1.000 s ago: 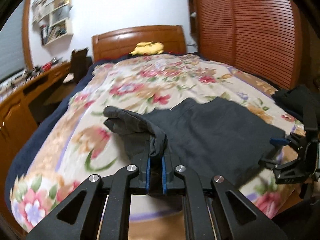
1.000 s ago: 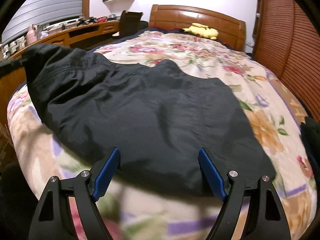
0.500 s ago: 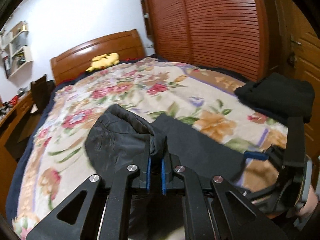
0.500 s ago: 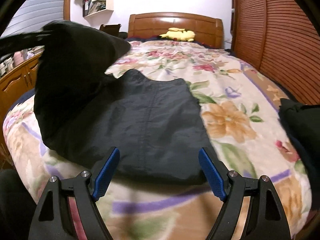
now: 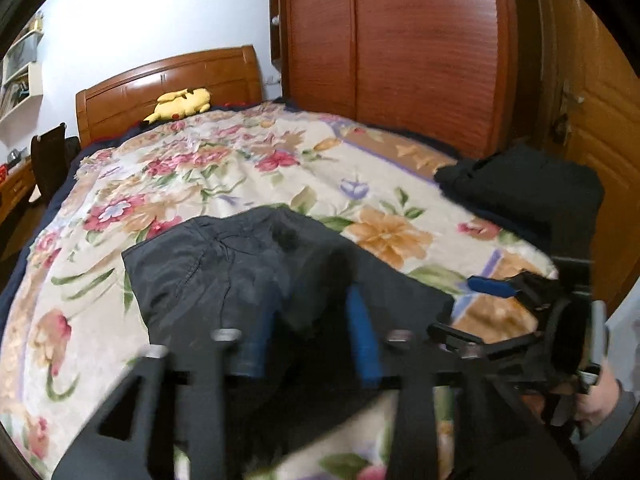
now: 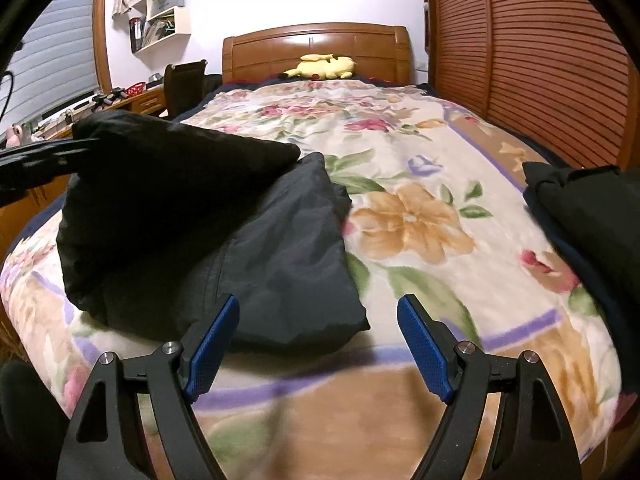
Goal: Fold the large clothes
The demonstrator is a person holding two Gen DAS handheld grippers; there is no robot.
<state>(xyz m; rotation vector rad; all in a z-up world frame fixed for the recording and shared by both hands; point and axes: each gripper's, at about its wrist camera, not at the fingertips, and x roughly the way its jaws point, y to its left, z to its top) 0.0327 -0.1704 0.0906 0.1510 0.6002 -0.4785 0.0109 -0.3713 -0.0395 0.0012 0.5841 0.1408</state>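
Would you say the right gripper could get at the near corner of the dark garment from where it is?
Probably yes: the right gripper is open, and the dark garment corner lies just ahead, unobstructed.

The setting is a bedroom in a home, identified by a large bed point(image 6: 400, 152) covered with a floral blanket point(image 5: 224, 168) and fitted with a wooden headboard point(image 6: 316, 42), against which a yellow plush toy point(image 6: 324, 66) rests. Louvred wooden wardrobe doors point(image 6: 532, 60) run along the bed's right edge, and a panelled wooden door with a lever handle point(image 5: 570, 100) stands beyond its near right corner. Left of the bed are a wooden desk point(image 6: 136, 100) carrying small items, a dark chair point(image 6: 186, 80), white wall shelves point(image 6: 164, 12) and a window blind point(image 6: 52, 64).
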